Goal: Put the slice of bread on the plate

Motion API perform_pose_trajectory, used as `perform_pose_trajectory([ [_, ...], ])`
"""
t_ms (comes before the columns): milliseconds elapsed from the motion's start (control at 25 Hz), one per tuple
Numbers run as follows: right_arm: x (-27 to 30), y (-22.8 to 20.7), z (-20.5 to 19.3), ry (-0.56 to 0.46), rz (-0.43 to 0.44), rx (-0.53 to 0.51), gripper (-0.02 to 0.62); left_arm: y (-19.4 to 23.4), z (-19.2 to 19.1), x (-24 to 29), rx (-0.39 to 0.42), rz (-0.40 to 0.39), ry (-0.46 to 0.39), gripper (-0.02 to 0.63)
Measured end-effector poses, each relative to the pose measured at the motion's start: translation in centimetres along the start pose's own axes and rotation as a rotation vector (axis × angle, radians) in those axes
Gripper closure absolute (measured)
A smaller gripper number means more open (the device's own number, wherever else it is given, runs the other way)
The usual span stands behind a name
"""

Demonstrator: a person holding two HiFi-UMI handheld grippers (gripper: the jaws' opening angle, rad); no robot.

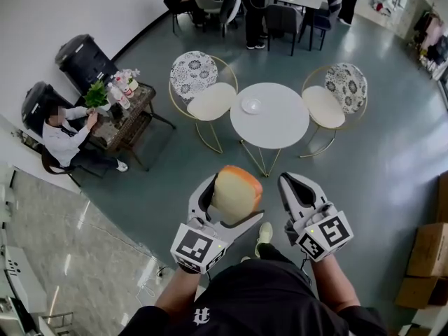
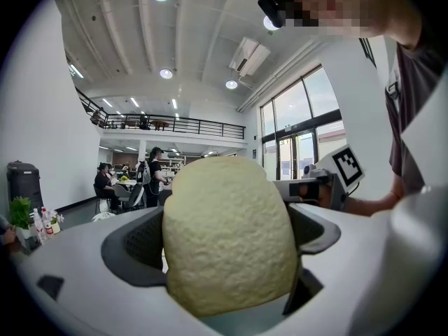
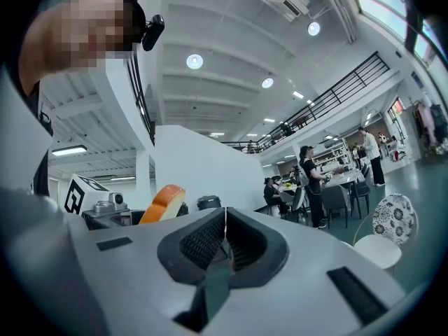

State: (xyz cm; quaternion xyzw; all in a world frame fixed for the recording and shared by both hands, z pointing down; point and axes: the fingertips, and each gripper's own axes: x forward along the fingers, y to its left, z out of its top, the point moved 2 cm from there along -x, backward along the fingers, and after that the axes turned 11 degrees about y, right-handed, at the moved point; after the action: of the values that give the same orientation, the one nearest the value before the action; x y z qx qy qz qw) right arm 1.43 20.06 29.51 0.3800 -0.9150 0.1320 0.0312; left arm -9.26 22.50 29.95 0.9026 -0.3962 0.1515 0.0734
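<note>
Pale crumb fills the left gripper view: the slice of bread (image 2: 227, 236) stands upright, clamped between the jaws of the left gripper (image 1: 224, 205), its bottom edge sunk out of sight between them, in the air well apart from the round white table (image 1: 280, 128). The right gripper (image 3: 224, 238) has its jaws pressed together on nothing, and its view catches only an orange crust corner. The plate (image 1: 251, 106) on that table is small and faint.

The left gripper (image 1: 231, 203) clamps the slice of bread (image 1: 239, 186) upright. The right gripper (image 1: 295, 183), jaws pressed together and empty, sits just right of the bread.
</note>
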Motion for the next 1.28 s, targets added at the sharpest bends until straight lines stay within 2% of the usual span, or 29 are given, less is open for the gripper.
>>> perform_pose_trajectory([
  [520, 5.4, -9.1, 3.0, 0.008, 0.05, 0.0, 0.588, 5.0, 3.3, 9.3, -0.004, 0.042, 0.017, 0.057],
  [920, 8.5, -14.0, 3.7, 0.013, 0.041, 0.021, 0.589, 8.3, 4.3, 14.6, -0.018, 0.038, 0.029, 0.057],
  [1280, 15.5, -18.5, 4.9, 0.014, -0.01, 0.037, 0.588, 15.6, 4.7, 20.1, -0.009, -0.007, 0.04, 0.057],
])
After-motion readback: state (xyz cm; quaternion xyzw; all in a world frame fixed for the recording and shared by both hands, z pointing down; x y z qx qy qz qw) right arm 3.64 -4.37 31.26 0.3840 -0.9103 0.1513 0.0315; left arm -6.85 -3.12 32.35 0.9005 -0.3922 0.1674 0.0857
